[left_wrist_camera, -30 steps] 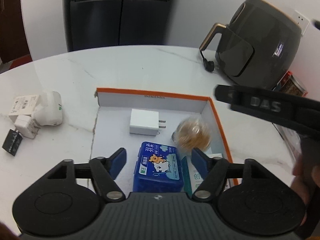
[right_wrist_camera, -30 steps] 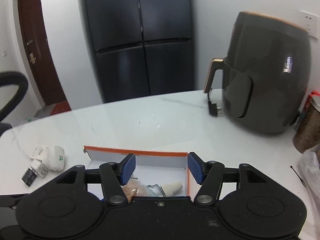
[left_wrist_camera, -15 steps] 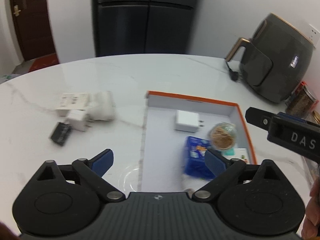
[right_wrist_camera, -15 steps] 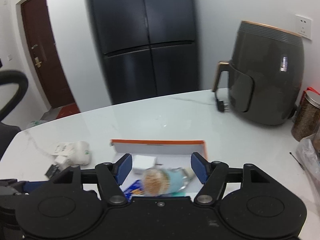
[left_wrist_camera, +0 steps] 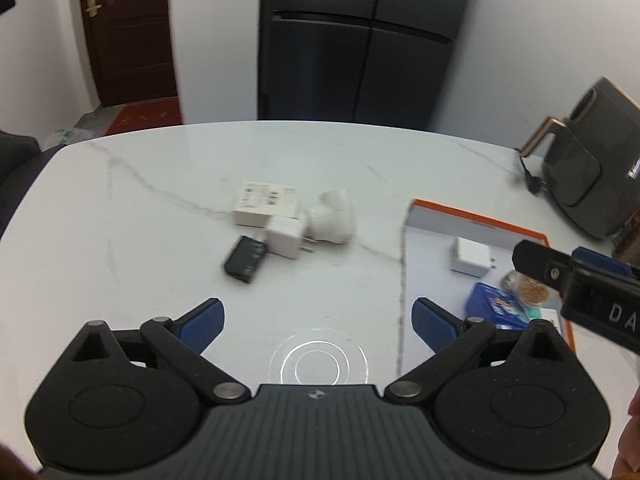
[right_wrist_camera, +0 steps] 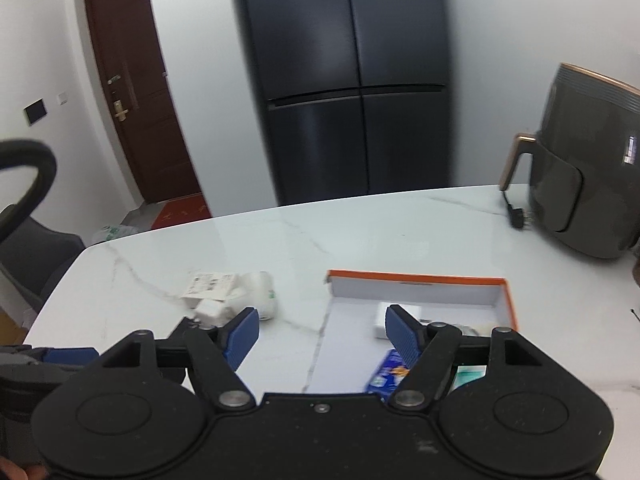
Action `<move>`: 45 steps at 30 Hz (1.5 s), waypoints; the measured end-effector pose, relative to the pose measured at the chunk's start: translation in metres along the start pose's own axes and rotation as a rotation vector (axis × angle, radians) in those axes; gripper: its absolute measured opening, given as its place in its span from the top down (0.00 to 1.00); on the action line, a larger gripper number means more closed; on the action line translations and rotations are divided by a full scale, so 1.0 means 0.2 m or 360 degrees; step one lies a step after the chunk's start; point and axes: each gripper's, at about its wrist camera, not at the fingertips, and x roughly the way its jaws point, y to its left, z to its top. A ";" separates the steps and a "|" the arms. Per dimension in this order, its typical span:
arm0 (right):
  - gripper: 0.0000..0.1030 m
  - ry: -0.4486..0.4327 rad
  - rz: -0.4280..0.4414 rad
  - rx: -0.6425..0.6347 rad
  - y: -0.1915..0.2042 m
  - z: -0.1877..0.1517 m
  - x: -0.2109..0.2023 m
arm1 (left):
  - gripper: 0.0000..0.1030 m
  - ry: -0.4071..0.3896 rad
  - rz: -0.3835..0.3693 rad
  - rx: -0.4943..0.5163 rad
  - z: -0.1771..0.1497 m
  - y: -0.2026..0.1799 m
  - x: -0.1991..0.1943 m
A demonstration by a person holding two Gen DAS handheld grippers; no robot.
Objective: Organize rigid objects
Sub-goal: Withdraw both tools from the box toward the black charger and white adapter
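Note:
A shallow white box with an orange rim (left_wrist_camera: pixel 472 210) (right_wrist_camera: pixel 416 278) lies on the white marble table. Inside it are a white charger (left_wrist_camera: pixel 472 255), a blue packet (left_wrist_camera: pixel 494 306) (right_wrist_camera: pixel 386 374) and a small round jar (left_wrist_camera: pixel 530 286). To its left lies a loose cluster: a white carton (left_wrist_camera: pixel 265 204) (right_wrist_camera: pixel 208 284), a white plug adapter (left_wrist_camera: pixel 285 237), a white rounded device (left_wrist_camera: pixel 334 222) (right_wrist_camera: pixel 262 294) and a small black block (left_wrist_camera: pixel 245 259). My left gripper (left_wrist_camera: pixel 316 322) stands wide open over bare table, nothing between its fingers. My right gripper (right_wrist_camera: pixel 322 334) has its jaws opening, with nothing between them.
A dark air fryer (left_wrist_camera: pixel 588 184) (right_wrist_camera: pixel 588 184) with its plug (right_wrist_camera: pixel 518 213) stands at the table's far right. A black fridge (right_wrist_camera: pixel 348 80) and a brown door (right_wrist_camera: pixel 140 88) are behind the table. A dark chair (right_wrist_camera: pixel 36 256) sits at the left edge.
Both grippers pulled back and swung left, away from the box. The left jaws spread wide off the blue packet, which stays in the box. The right jaws widened and the jar now lies in the box.

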 end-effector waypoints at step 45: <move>0.15 0.0116 -0.0022 0.0024 0.34 -0.06 0.24 | 0.00 0.0118 -0.0041 0.0007 0.03 0.45 0.28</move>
